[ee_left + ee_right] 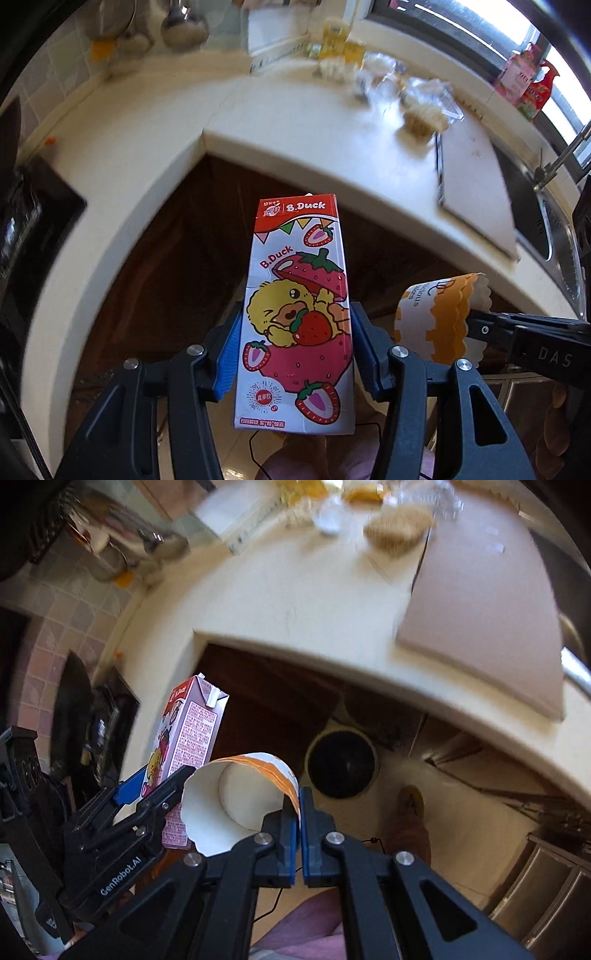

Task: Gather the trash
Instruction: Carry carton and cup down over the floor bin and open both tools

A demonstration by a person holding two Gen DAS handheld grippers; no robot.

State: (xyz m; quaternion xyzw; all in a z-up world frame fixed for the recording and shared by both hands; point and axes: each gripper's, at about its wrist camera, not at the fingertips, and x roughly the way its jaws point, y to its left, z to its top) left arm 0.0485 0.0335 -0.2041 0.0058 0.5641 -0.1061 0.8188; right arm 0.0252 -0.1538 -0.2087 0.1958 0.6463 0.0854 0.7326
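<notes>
Nearest the left wrist camera, the left gripper (295, 354) was clamped on a strawberry milk carton (295, 314), its blue-padded fingers (227, 354) pressing the carton's two narrow sides low down. The carton stood upright in the grip, printed with a yellow duck and strawberries, and hung in the air in front of the curved edge of the cream table (155, 122), over dark brown cabinet fronts. To the right of the carton, in the same view, the right gripper (476, 325) reached in from the edge, holding an orange-and-white paper cup (436, 317) by its scalloped rim.

From the right wrist camera, going left to right: the left gripper (147, 794) with the carton (188, 738), whose top showed a small white opening tab; then the paper cup (236, 797), lying on its side with its open mouth toward the camera and just beside the carton; then the right gripper (298, 812), its fingers (314, 819) pinched tight on the cup's thin wall. Beyond the cup, down on the floor, stood a round bin (341, 764) with a dark inside, close under the table's overhang. Further right a foot in a slipper (412, 797) rested on the pale floor. On the table a flat board (491, 627) lay at the right, and blurred items cluttered the far back.
</notes>
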